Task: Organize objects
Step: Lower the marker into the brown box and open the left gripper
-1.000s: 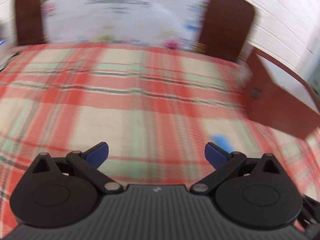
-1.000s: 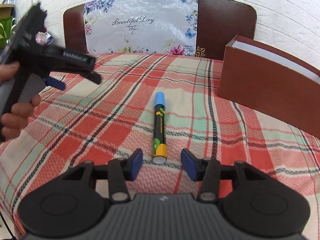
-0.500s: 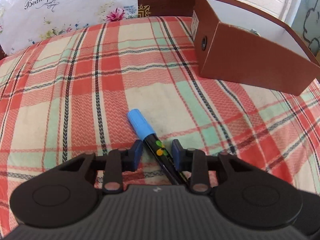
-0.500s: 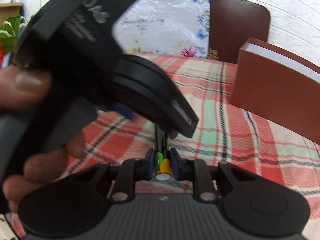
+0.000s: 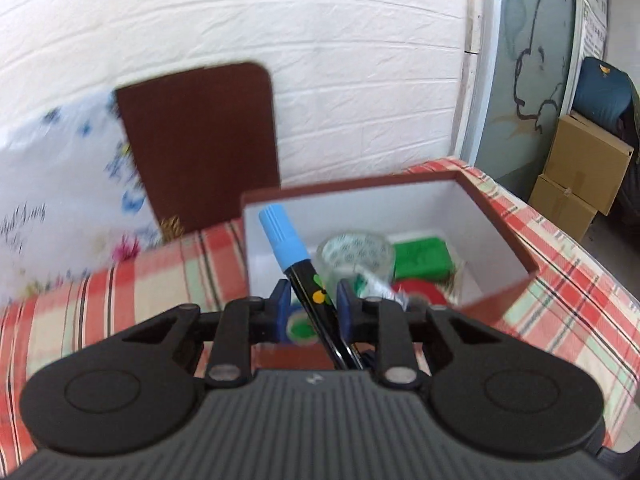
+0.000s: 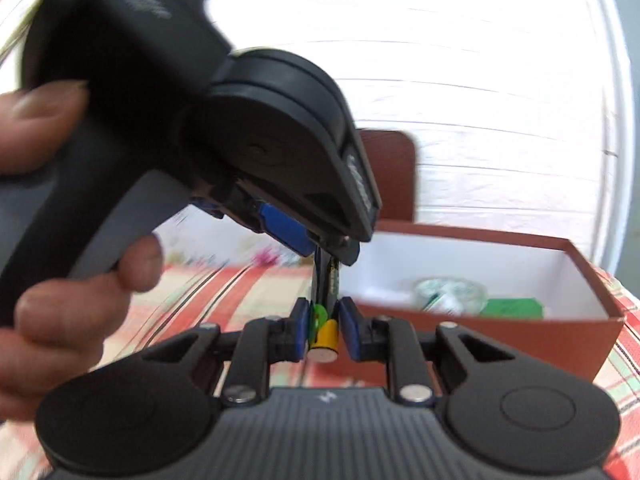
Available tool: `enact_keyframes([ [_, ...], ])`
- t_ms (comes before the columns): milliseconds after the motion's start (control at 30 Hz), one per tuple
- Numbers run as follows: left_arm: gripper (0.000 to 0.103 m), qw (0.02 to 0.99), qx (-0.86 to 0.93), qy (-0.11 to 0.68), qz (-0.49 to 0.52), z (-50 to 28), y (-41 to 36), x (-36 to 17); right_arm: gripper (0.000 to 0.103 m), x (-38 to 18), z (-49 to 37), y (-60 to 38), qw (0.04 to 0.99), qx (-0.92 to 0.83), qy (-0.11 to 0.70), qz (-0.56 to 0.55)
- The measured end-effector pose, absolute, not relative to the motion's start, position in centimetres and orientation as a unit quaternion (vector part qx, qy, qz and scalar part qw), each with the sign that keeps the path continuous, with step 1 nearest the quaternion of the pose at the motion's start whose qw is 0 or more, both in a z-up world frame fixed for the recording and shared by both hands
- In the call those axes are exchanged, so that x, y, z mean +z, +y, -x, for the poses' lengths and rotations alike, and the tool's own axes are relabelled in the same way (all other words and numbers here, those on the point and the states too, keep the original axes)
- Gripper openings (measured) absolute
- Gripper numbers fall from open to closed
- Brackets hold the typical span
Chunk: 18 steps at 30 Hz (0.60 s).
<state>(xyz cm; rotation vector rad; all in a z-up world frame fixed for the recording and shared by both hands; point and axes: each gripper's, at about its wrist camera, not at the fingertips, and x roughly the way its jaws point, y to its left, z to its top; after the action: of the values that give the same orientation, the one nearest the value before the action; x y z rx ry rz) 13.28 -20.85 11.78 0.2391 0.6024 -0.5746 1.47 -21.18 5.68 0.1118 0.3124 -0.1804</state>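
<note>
Gripping one black marker [image 5: 308, 280] with both grippers, I hold it in the air above the near edge of a brown box [image 5: 500, 232]. My left gripper [image 5: 310, 308] has just been closing and its blue pads now press the marker's black barrel, with the light blue cap pointing up and away toward the box's white interior. My right gripper [image 6: 325, 322] is clenched on the marker's other end, where a yellow band and a flat white tip face the camera. In the right wrist view, my left hand [image 6: 60, 240] and its gripper fill the upper left. Inside the box lie a clear tape roll [image 5: 356, 256], a green block [image 5: 424, 256] and a red roll [image 5: 420, 298]. The box stands on a surface with a red plaid cloth [image 5: 580, 292].
</note>
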Motion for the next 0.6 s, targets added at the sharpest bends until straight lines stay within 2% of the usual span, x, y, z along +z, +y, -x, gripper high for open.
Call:
enact_keyframes([
  [100,0.023,0.905,-0.279,0.291,-0.133,-15.5,-23.3,11.9,0.018,5.9,-4.1,-24.2,0.979,-0.106,0.150,-0.085],
  [200,0.026,0.911,-0.257,0.283,-0.153,-17.1,-25.4,11.2,0.018,5.1,-7.1,-27.0,0.971,-0.124,0.162,-0.122],
  [267,0.030,0.912,-0.237,0.293,-0.160,-18.3,-25.9,10.6,0.022,4.0,-9.4,-28.5,0.962,-0.131,0.187,-0.146],
  [333,0.030,0.911,-0.224,0.308,-0.156,-19.2,-25.6,9.9,0.034,3.1,-10.3,-29.5,0.956,-0.141,0.200,-0.164],
  [467,0.034,0.913,-0.211,0.305,-0.172,-18.7,-25.1,9.0,0.041,3.3,-8.5,-30.5,0.957,-0.148,0.171,-0.181],
  [533,0.042,0.914,-0.204,0.302,-0.181,-18.2,-25.3,8.8,0.042,3.5,-7.2,-31.2,0.955,-0.155,0.160,-0.194],
  [600,0.043,0.912,-0.204,0.304,-0.183,-17.5,-25.2,8.6,0.043,3.6,-6.0,-31.9,0.950,-0.165,0.157,-0.212],
])
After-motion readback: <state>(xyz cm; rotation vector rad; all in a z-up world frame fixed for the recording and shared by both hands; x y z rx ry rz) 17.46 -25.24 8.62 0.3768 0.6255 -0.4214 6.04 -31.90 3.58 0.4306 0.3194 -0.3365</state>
